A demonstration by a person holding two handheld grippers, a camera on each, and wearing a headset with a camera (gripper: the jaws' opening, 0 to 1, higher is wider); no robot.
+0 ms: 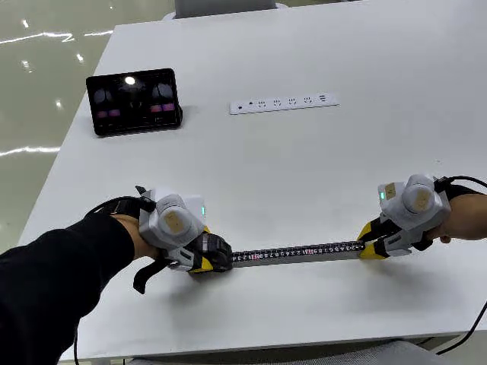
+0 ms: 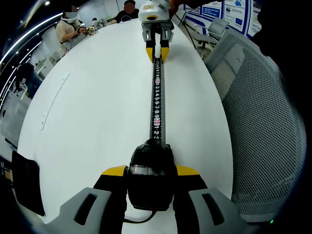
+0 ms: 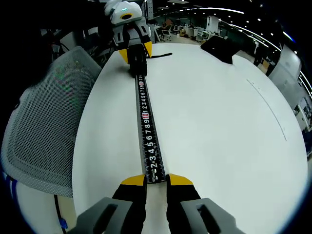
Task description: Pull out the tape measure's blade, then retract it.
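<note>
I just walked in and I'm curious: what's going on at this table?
A person is working with two hand-held grippers. The left gripper is shut on the black tape measure, and the right gripper is shut on the tip of its blade. The blade is drawn out and lies flat along the white table between them. It has not been retracted yet.

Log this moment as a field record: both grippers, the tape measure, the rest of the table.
left gripper: shut on the tape measure case
right gripper: shut on the end of the blade
blade: pulled out, numbers up, straight between the grippers, along the table
stage: blade out, not yet retracted
also on table: tablet, power strip, both on the far side
</note>
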